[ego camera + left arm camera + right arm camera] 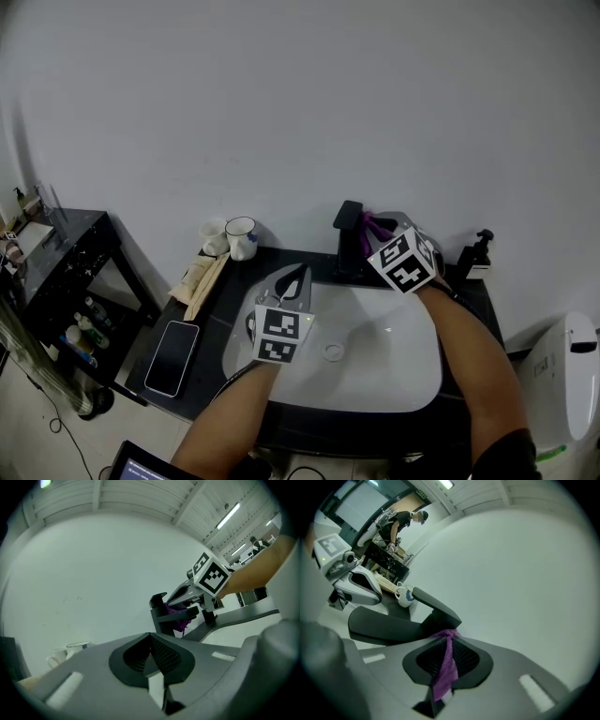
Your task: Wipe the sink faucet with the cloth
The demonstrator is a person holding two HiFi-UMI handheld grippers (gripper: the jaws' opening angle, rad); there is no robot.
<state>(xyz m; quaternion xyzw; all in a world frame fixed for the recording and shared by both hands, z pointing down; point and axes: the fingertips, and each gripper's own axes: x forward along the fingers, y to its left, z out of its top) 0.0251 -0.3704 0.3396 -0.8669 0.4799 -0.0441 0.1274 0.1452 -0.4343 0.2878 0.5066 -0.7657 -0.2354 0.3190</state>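
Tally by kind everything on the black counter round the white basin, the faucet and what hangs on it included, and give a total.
White round cups: 2
Dark flat rectangular smartphone: 1
Beige pile of long flat packets: 1
Pump bottle with black head: 1
Black angular faucet: 1
Purple cloth on the faucet: 1
Total: 7

Left gripper (pixel 296 281) fingers together, empty; right gripper (pixel 382 228) fingers tight on cloth (pixel 446 665); both forearms outstretched.

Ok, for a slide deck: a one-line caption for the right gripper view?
Right gripper holds a purple cloth at the black sink faucet.
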